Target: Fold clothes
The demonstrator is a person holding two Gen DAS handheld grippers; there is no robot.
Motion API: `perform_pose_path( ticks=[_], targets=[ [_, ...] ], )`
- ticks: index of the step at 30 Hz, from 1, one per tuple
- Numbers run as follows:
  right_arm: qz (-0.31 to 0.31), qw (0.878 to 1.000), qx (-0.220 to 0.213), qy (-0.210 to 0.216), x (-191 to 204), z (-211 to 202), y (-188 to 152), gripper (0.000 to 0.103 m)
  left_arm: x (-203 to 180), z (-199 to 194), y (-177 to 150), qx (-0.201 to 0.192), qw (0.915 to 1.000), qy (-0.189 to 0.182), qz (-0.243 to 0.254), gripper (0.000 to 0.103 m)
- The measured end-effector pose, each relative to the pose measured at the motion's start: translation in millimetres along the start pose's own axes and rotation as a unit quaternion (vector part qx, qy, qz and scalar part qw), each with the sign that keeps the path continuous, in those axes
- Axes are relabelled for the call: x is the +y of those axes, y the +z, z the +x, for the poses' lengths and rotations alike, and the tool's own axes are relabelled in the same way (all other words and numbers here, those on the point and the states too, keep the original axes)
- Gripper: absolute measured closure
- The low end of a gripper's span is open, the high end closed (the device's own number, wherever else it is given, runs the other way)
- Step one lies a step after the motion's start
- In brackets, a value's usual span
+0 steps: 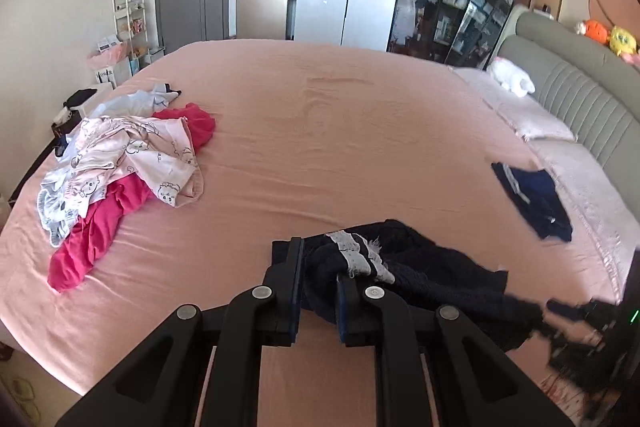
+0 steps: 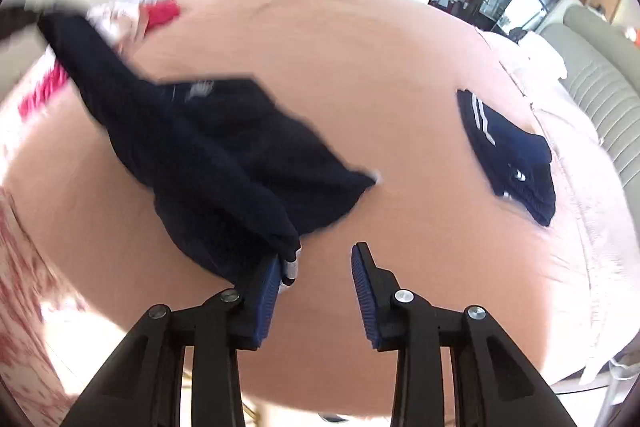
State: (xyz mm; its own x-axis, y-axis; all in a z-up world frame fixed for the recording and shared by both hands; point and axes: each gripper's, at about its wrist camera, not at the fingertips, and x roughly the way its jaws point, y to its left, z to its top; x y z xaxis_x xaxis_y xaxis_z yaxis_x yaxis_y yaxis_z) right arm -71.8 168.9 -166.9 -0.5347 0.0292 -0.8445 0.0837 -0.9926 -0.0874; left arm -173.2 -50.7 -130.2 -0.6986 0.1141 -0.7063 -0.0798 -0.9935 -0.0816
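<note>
While the left gripper (image 1: 318,291) pinches the dark garment (image 1: 420,267) at its white-striped hem above the bed (image 1: 320,131), the right gripper (image 2: 320,287) stands parted, cloth touching only 1 pad. Soft, limp knit: likely best gripped at hems or corners.

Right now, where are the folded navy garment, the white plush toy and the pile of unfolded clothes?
folded navy garment (image 2: 516,163): right wrist view, middle of its top.
white plush toy (image 1: 512,79): left wrist view, its body.
pile of unfolded clothes (image 1: 132,155): left wrist view, printed white fabric.
</note>
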Motion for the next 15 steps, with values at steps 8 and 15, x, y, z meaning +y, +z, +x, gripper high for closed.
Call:
perform_pose_path(
  ticks=[8,15],
  targets=[
    [0.044,0.982,-0.185,-0.012,-58.6,-77.1,160.8,0.082,-12.5,-23.2,106.9,-0.079,0.9951,-0.038,0.046,0.092],
    [0.070,0.974,-0.212,0.024,-58.6,-126.8,112.4,0.082,-14.9,-55.1,91.4,-0.090,0.9898,-0.053,0.097,0.091]
  ],
)
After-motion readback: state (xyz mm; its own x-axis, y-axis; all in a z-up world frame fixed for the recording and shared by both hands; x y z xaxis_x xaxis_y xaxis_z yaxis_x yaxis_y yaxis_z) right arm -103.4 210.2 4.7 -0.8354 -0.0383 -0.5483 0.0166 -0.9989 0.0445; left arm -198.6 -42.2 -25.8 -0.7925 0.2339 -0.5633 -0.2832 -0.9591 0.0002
